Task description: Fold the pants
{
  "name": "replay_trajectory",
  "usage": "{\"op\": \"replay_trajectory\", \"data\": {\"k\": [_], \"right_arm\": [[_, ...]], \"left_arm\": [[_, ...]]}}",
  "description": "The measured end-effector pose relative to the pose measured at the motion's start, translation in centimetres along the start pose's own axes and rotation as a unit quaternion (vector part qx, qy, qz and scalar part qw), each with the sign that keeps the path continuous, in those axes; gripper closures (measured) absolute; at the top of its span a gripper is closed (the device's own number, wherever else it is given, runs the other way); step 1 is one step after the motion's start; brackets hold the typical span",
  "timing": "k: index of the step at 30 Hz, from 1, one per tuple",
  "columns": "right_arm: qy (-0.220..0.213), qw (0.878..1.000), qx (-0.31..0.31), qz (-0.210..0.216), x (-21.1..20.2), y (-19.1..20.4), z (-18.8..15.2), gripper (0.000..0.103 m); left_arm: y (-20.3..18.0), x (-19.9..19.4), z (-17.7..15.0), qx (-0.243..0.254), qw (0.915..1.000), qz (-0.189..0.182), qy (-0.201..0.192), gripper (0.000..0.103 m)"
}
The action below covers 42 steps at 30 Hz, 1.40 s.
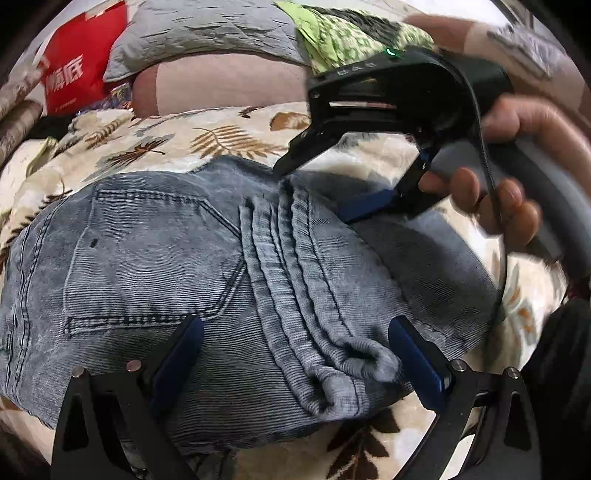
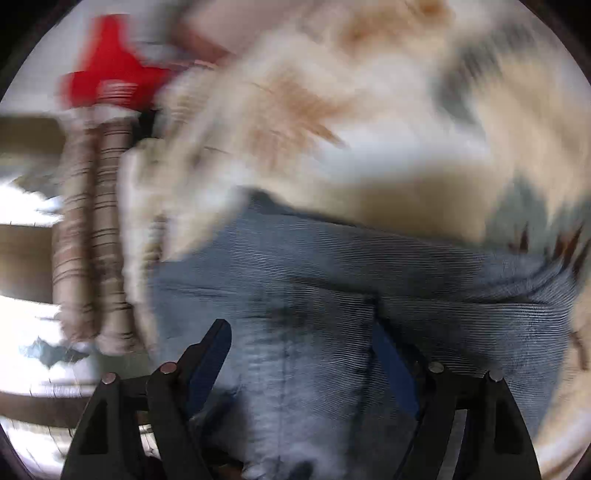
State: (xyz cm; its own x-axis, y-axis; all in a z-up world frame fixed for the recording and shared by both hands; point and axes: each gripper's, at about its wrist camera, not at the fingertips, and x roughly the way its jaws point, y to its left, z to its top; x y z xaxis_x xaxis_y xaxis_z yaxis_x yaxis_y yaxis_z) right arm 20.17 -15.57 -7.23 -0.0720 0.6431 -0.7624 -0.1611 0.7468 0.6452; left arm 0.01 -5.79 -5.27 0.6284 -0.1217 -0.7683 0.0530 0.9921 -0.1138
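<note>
We had the faded grey-blue corduroy pants (image 1: 207, 266) lying folded in a thick bundle on the cream bedspread printed with brown leaves (image 1: 155, 136), back pocket facing up and a stack of hemmed edges running down the middle of the pile.

Our left tongs (image 1: 295, 354) hung low over the near edge of that bundle, jaws spread wide, blue pads on either side of the rolled hems, and nothing pinched between them.

Across the pile, our right tongs (image 1: 314, 192) came in at an angle from the far side, gripped by a bare hand (image 1: 509, 177) on the grey handle. Their jaws stood well apart too; the upper black tip sat right at the top of the hem stack, the lower blue-padded finger lay low against the cloth, and we could not tell whether either truly pressed on it. From the right wrist view everything was smeared with blur, yet the pants (image 2: 332, 295) filled the space ahead of the right tongs (image 2: 303, 354), spread wide with no fold caught between them.

Behind the bed sat a red bag with white lettering (image 1: 81, 66), a crumpled grey pillow (image 1: 207, 33) and a green patterned cloth (image 1: 343, 37).
</note>
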Motion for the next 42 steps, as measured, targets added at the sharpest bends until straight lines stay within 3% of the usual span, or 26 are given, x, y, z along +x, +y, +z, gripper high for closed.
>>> {"op": "replay_trajectory", "data": {"k": [3,7,11,13,14,15,16,18,22,25,27,28,31,34,37,40,42], "right_arm": [[-0.024,0.999,-0.032,-0.001,-1.9,1.9,0.0,0.02],[-0.037,0.993,-0.109,-0.037,-3.3,6.7,1.6,0.02],[-0.02,0.978,-0.172,-0.116,0.5,10.1,4.9,0.025],[-0.007,0.969,-0.196,-0.152,2.9,10.7,6.1,0.044],[0.008,0.965,-0.203,-0.165,4.5,10.9,6.6,0.063],[0.019,0.962,-0.21,-0.176,5.6,10.9,6.9,0.075],[0.041,0.956,-0.218,-0.192,7.2,10.8,7.1,0.081],[0.04,0.948,-0.24,-0.206,7.9,11.5,6.9,0.09],[0.009,0.938,-0.257,-0.234,8.0,11.9,6.9,0.087],[-0.015,0.952,-0.226,-0.205,7.1,10.8,7.0,0.076],[-0.042,0.962,-0.197,-0.184,5.1,10.4,6.5,0.053],[-0.059,0.968,-0.176,-0.166,3.6,10.1,5.9,0.048],[-0.1,0.985,-0.116,-0.078,-1.3,8.8,2.7,0.046],[-0.098,0.994,-0.05,0.005,-3.6,6.3,-1.2,0.041],[-0.081,0.994,0.008,0.074,-2.7,2.5,-4.7,0.04],[-0.058,0.993,0.046,0.089,0.9,-1.2,-6.4,0.037],[-0.075,0.989,0.054,0.118,0.2,-1.8,-6.9,0.037]], "left_arm": [[1.0,-1.2,0.7,-0.025,0.9994,-0.013,-0.018,0.003],[2.3,-2.8,1.7,-0.062,0.9961,-0.036,-0.052,0.003],[2.5,-1.6,1.7,-0.065,0.997,-0.033,-0.025,0.003],[3.0,-1.5,1.7,-0.073,0.9964,-0.035,-0.024,0.003],[3.1,-1.5,1.7,-0.076,0.9962,-0.036,-0.026,0.003],[3.3,-1.6,1.8,-0.078,0.9959,-0.035,-0.029,0.003],[3.5,-1.5,1.9,-0.08,0.9957,-0.035,-0.029,0.003],[3.9,-1.4,1.9,-0.087,0.9952,-0.037,-0.026,0.003],[4.1,-1.4,1.9,-0.095,0.9942,-0.043,-0.028,0.003],[4.3,-1.9,1.8,-0.101,0.9936,-0.035,-0.037,0.003],[5.0,-2.5,1.8,-0.118,0.9912,-0.028,-0.052,0.003],[5.2,-2.9,1.7,-0.126,0.9899,-0.026,-0.059,0.003],[6.8,-4.6,1.6,-0.167,0.9808,-0.012,-0.1,0.003],[8.1,-5.4,1.3,-0.196,0.9736,0.017,-0.116,0.003],[8.4,-5.0,1.2,-0.204,0.9726,0.05,-0.101,0.003],[8.2,-4.7,1.4,-0.196,0.9736,0.084,-0.082,0.003],[8.0,-4.9,1.4,-0.193,0.9735,0.098,-0.073,0.003]]}}
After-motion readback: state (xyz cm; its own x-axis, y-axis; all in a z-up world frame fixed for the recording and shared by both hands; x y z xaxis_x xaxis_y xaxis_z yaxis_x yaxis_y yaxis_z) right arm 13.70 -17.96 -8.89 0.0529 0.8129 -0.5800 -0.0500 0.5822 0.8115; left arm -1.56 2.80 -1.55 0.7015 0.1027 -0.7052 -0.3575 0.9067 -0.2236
